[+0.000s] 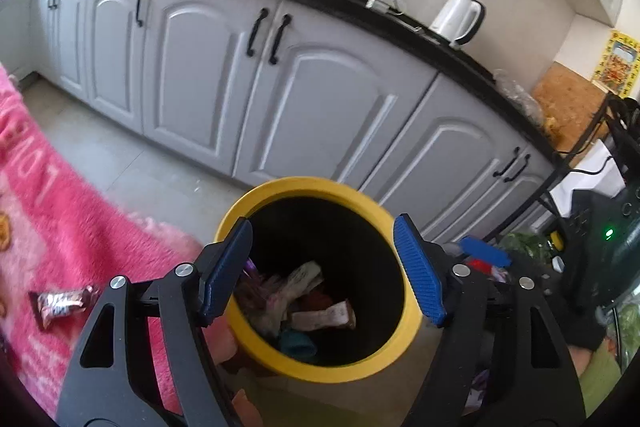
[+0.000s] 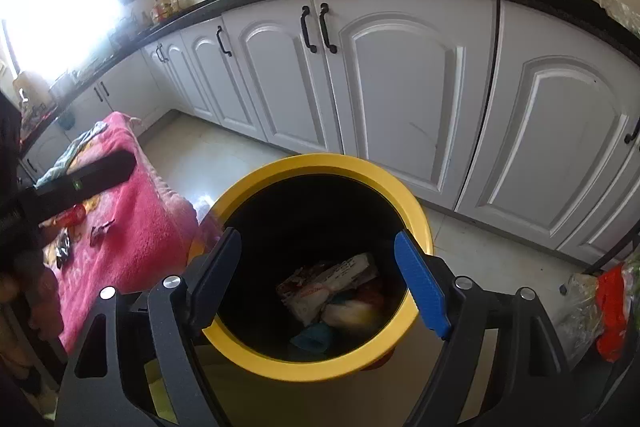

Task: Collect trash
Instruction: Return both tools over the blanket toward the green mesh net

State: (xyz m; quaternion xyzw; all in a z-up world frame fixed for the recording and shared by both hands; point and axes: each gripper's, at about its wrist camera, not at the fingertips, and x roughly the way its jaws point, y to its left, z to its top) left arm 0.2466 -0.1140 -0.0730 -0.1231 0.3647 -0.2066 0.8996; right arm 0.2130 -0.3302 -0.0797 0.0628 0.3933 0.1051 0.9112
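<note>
A fluffy pink blanket was seen at far left, covering a raised surface; large pale letters were woven into it, blurred, not fully readable. A shiny crinkled foil wrapper was lying on the blanket, print illegible. Further dark wrappers were seen on the same blanket in the right wrist view, too small to read.

The left gripper was held released, its ribbed blue pads spread wide, nothing between them. It was positioned above the round yellow bin, smooth plastic rim, black inside. Crumpled paper and plastic wrappers were piled at the bin bottom with something teal; printing on them could not be read.

The right gripper was likewise held released and empty over the same bin. A white packet with red print, unreadable, was seen inside on top of the pile.

Behind, grey-white arched-panel cabinet doors with curved black handles were seen under a black tabletop. A white electric kettle with black handle was standing on the tabletop. At far right a yellow printed poster was seen on the wall, characters unreadable, and a red and clear plastic bag was lying on the floor.
</note>
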